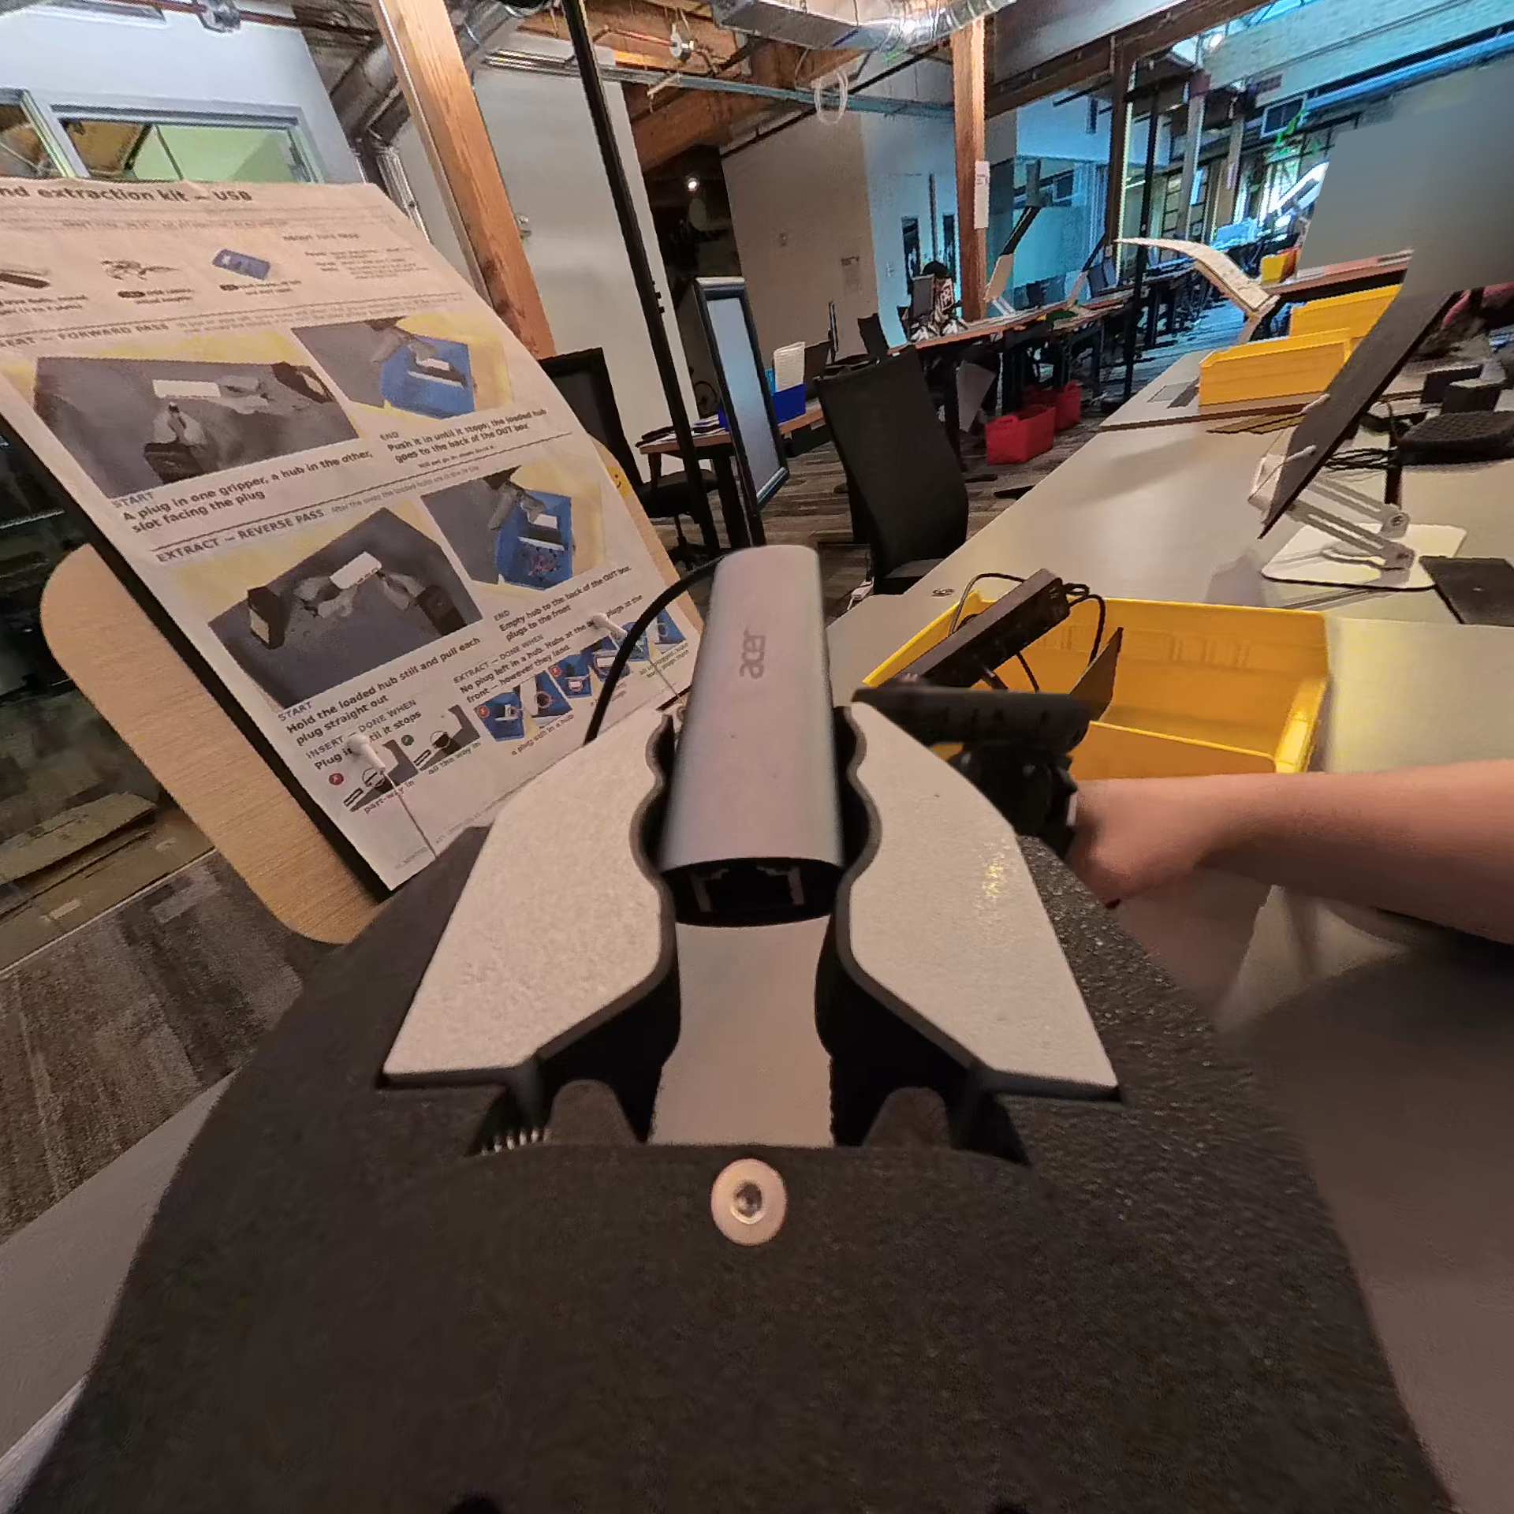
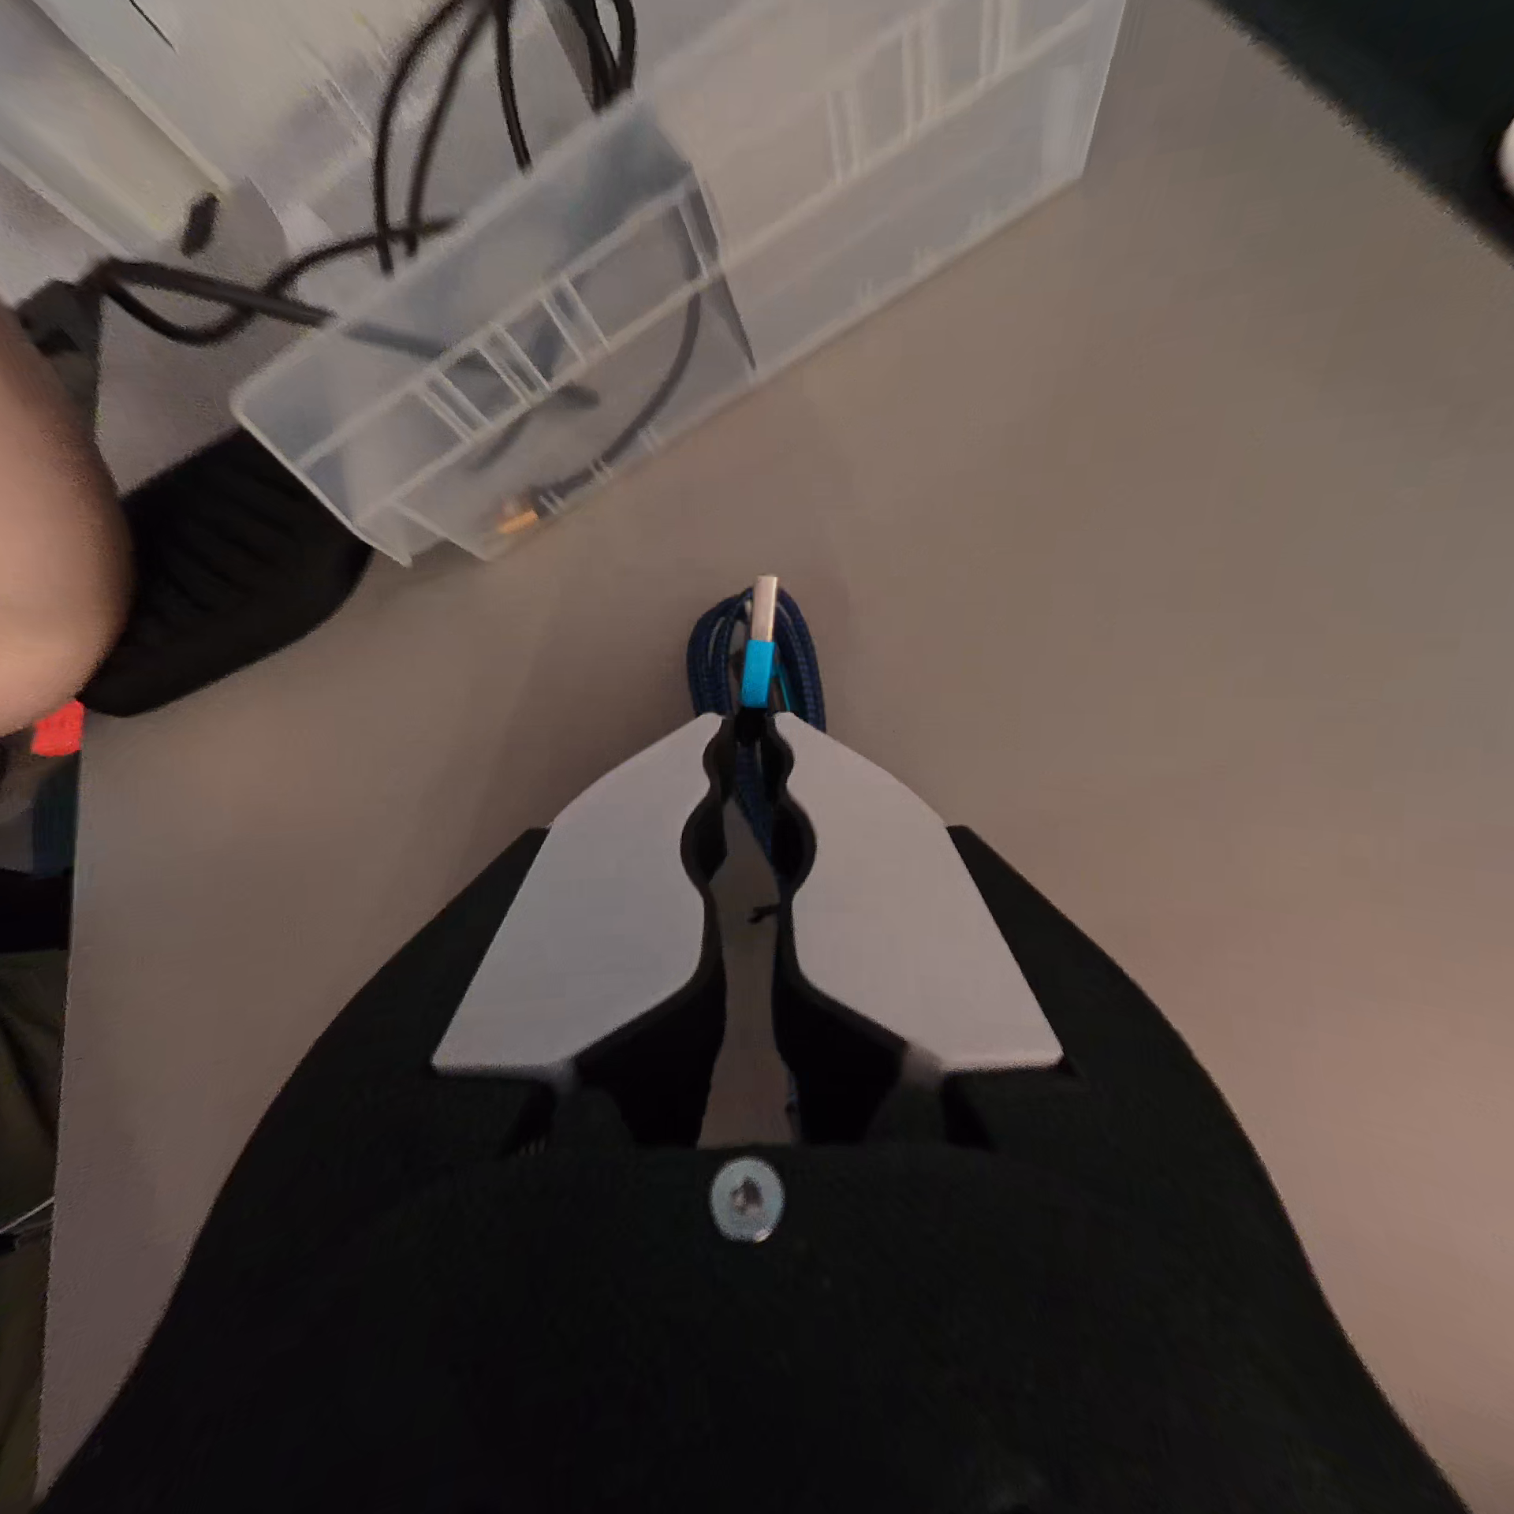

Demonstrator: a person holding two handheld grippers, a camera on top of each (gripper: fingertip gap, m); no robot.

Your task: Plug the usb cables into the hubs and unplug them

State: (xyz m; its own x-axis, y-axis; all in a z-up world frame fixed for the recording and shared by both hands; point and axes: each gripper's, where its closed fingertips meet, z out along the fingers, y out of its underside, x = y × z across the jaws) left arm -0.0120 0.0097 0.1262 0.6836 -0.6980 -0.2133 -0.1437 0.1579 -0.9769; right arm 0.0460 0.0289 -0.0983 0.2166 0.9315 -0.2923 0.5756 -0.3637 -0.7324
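Grey metal hub (image 1: 750,721) sits clamped lengthwise in the left claw (image 1: 750,737), its end port facing the camera and its long side clear, probably to leave the side ports free. Farther right, the right claw (image 2: 747,725) is pinched nearly closed on a blue-collared USB plug (image 2: 758,655), silver tip forward over the bench (image 2: 1147,655), cable bundled beneath, ready for insertion.

Grey hub (image 1: 750,721); yellow bin (image 1: 1180,696); bright blue plug (image 2: 758,672) on seemingly navy braided cable (image 2: 799,647).
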